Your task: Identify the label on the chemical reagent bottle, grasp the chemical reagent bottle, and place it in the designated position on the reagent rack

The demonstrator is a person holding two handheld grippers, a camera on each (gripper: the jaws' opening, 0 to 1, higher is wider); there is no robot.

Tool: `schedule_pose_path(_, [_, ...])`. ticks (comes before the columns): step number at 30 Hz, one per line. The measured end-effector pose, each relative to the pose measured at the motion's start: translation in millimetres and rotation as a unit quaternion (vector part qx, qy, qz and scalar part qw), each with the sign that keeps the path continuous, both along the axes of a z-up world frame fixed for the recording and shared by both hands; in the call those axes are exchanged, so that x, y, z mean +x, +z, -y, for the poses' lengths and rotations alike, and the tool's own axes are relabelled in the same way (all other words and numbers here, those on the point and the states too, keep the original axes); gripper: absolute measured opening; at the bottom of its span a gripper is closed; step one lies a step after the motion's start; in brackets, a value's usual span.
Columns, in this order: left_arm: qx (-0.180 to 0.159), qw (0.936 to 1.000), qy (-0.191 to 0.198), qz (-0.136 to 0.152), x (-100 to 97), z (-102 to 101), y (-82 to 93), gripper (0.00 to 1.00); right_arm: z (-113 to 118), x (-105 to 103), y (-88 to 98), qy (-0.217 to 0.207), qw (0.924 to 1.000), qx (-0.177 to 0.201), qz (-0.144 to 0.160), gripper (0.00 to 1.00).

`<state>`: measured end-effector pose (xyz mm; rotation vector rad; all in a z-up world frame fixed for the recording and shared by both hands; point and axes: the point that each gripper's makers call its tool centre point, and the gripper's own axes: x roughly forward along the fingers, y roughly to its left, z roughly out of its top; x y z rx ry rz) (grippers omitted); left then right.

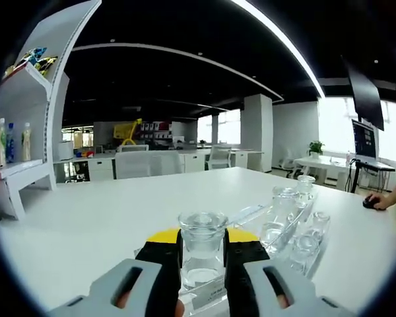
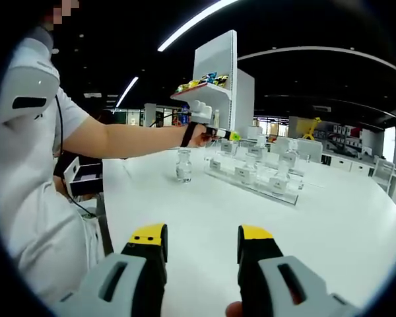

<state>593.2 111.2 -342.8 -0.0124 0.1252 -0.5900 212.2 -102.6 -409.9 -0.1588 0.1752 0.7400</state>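
In the left gripper view a clear glass reagent bottle (image 1: 202,249) with a round stopper stands upright between my left gripper's (image 1: 202,259) black pads, which press on both its sides. A white label shows at its base, too blurred to read. It sits at the near end of the clear acrylic reagent rack (image 1: 251,212), where other glass bottles (image 1: 284,206) stand in rows. In the right gripper view my right gripper (image 2: 201,243) is open over the white table with nothing in it. Another bottle (image 2: 183,165) stands alone on the table beside the rack (image 2: 264,186). The left gripper (image 2: 219,134) reaches to the rack's far end.
A white shelf unit (image 1: 36,112) with small coloured bottles stands at the table's left edge. A person's hand (image 1: 377,200) rests on a mouse at the far right. A person's arm (image 2: 129,140) stretches across the table. An open box (image 2: 82,177) sits beside the table edge.
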Motion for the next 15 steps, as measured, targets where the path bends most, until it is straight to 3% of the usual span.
schedule_pose_path(4, [-0.012,0.9999,0.004,0.001,1.0,-1.8,0.0,0.25,0.5,1.4,-2.9,-0.002,1.0,-0.002,-0.003,0.41])
schedule_pose_path(15, [-0.005,0.9998,0.014,0.01,-4.1,-0.7,-2.7,0.3,-5.1,1.9,-4.5,0.006,1.0,-0.005,-0.005,0.41])
